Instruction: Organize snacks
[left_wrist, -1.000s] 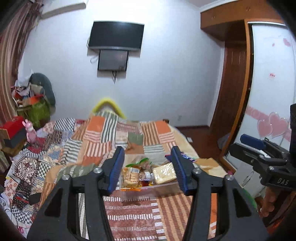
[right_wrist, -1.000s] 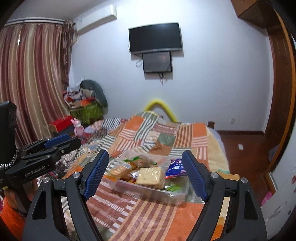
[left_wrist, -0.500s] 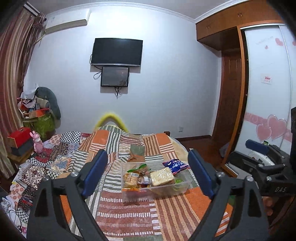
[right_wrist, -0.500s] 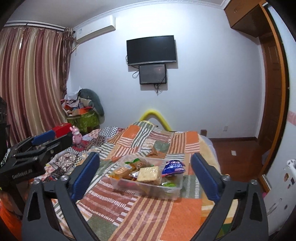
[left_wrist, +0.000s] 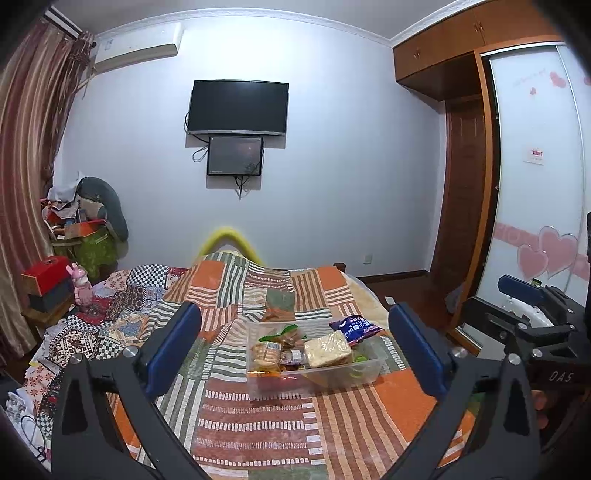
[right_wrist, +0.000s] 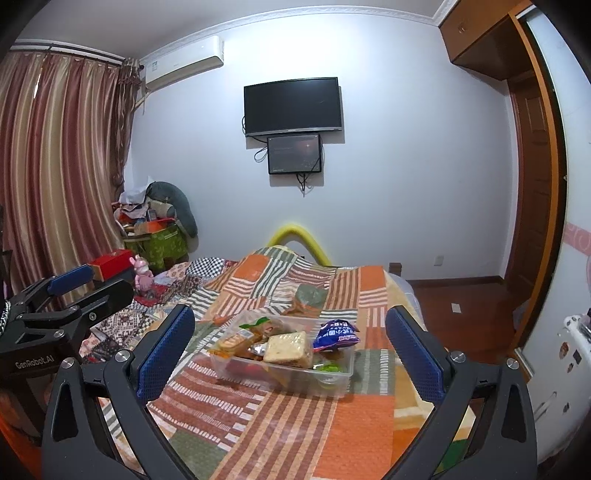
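Snack bin (left_wrist: 369, 369) on quilt, left hand-held gripper (left_wrist: 295, 347) spread wider than before

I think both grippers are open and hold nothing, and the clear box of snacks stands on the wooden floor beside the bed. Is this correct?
Not quite. The clear box of snacks stands on the patchwork bedspread on top of the bed, not on the wooden floor; both wrist views show this. The rest is right: the left gripper and the right gripper are open and hold nothing.
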